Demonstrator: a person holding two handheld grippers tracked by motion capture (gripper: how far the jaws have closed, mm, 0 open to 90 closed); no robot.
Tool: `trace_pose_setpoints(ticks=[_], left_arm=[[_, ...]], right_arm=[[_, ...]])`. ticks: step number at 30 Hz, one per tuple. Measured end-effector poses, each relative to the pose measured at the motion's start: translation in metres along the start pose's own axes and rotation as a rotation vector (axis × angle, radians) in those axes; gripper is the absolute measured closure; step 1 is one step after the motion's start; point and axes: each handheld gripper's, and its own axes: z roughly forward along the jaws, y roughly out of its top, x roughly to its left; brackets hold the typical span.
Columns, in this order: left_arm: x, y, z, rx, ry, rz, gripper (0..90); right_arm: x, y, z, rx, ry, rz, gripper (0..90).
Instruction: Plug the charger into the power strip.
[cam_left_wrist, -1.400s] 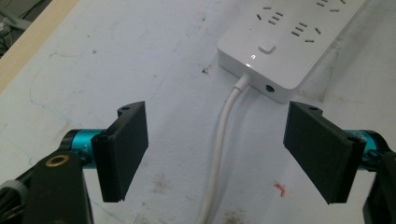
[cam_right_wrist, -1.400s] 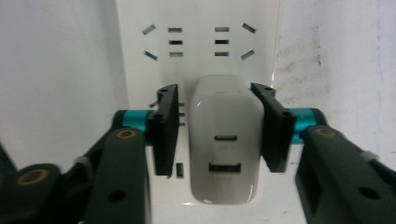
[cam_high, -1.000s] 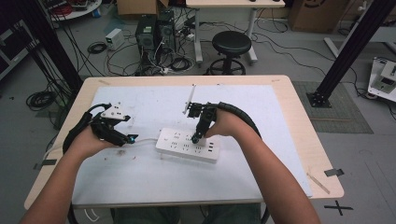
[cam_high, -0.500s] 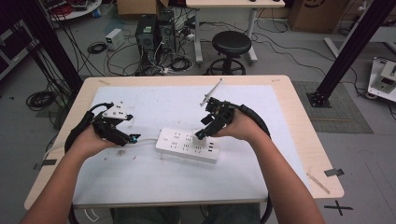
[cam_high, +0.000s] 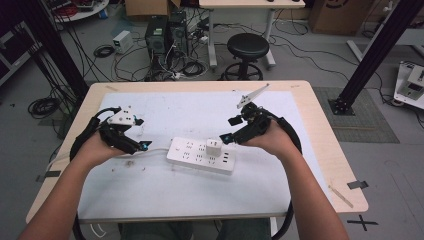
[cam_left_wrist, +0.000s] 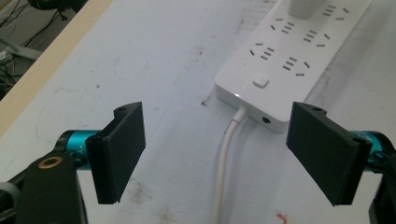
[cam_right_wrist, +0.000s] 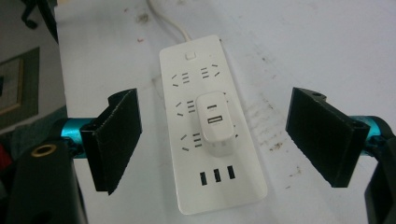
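Lying near the middle of the table (cam_high: 310, 125), a white power strip (cam_high: 200, 156) runs lengthwise from about 10 o'clock to 4 o'clock in the high view, flat on the pale mat. A white USB charger (cam_high: 214, 147) is plugged into one of its sockets, standing upright toward the strip's 3 o'clock half. The strip's white cord (cam_left_wrist: 226, 158) leaves its switch end and heads toward 9 o'clock.

At 9 o'clock of the strip, the left tongs (cam_high: 134, 141) sit low over the mat with their jaws spread wide and nothing between them; in the left gripper view the cord and the strip's switch end lie in the gap ahead. At 2 o'clock of the charger, the right tongs (cam_high: 231, 128) are raised off the strip, jaws likewise wide apart and empty; the right gripper view looks down on the charger, apart from both jaws
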Motion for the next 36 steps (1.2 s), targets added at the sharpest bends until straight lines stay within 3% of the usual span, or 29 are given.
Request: trace_pose_setpoints(ticks=[3,5,6,8,18,36], left_arm=[[-0.002,0.005,-0.001,-0.056,0.004,0.021,19.6],[-0.002,0.006,0.000,-0.064,0.000,0.020,19.6],[-0.003,0.008,0.001,-0.064,-0.007,0.020,19.6],[-0.003,0.008,0.001,-0.064,-0.011,0.019,19.6],[0.000,0.007,-0.003,-0.084,-0.012,0.001,19.6],[-0.003,0.008,-0.002,-0.070,-0.009,0.000,19.6]], right_arm=[[-0.001,-0.008,-0.008,-0.047,-0.011,0.012,18.7],[-0.001,-0.010,-0.010,-0.057,-0.018,0.011,18.7],[-0.002,-0.016,-0.015,-0.098,-0.010,0.020,18.7],[-0.003,-0.017,-0.016,-0.114,-0.008,0.019,18.7],[-0.003,-0.017,-0.019,-0.126,-0.023,0.025,18.7],[-0.005,-0.019,-0.025,-0.151,-0.020,0.036,18.7]])
